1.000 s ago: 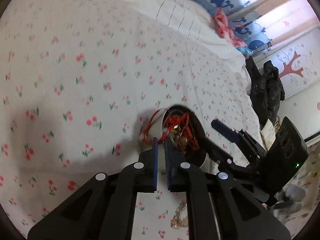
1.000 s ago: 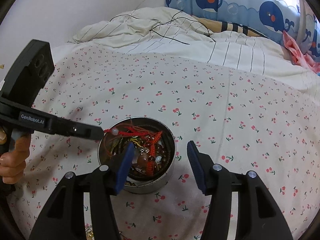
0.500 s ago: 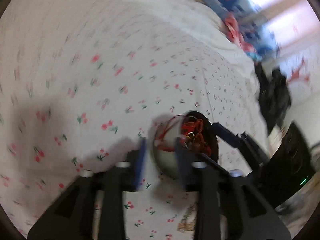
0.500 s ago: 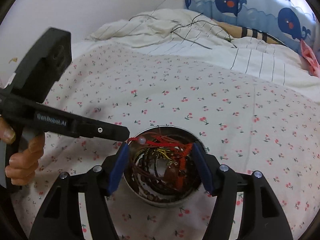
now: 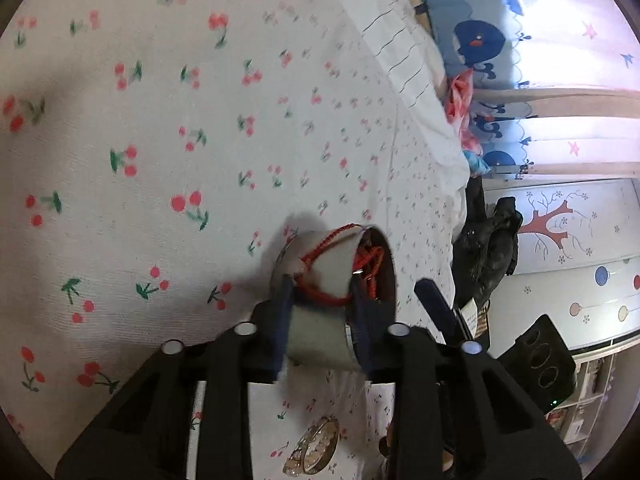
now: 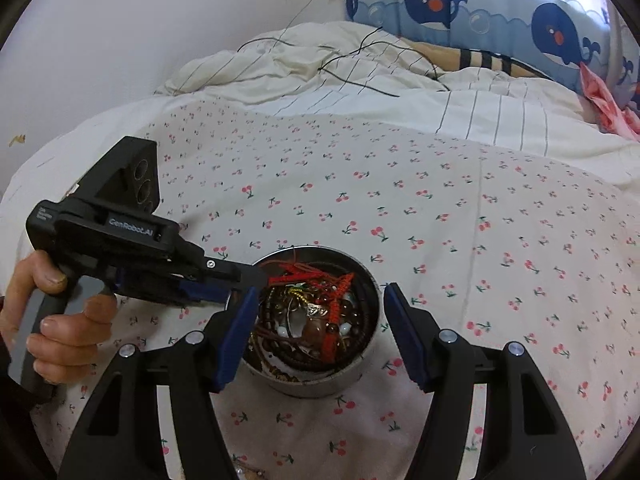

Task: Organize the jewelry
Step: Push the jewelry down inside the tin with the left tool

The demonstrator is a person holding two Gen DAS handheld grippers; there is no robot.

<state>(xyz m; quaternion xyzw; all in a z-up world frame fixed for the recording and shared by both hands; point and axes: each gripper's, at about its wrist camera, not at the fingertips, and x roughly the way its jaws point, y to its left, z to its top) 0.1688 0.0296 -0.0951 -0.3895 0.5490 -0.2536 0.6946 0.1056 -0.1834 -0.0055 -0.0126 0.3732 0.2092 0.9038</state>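
A round metal tin [image 6: 320, 376] sits on the bed, on a white sheet [image 6: 400, 208] printed with small red cherries. The tin is heaped with jewelry: dark bead strings [image 6: 280, 344], red braided cords [image 6: 336, 292] and a few pale beads.

The left claw [image 5: 320, 300], held by a hand [image 6: 60, 320] at the near left, reaches in level from the left of the tin. Its jaws are closing, with a loop of red cord [image 5: 324, 280] that hangs over the tin's wall lying between the blue pads [image 5: 284, 308]. Whether the pads already press on the cord I cannot tell; in the left wrist view they seem to stand either side of the tin's wall.

The right claw [image 6: 320, 320] is released, its jaws spread wide. It hangs just over the near side of the tin, one blue finger [image 6: 236, 336] over the left rim and the other just outside the right rim, touching nothing that I can see.

A pale beaded bracelet [image 5: 312, 448] lies loose on the sheet, near the tin. Far across the bed lie a rumpled striped quilt [image 6: 360, 80] and a whale-print curtain [image 6: 480, 4].
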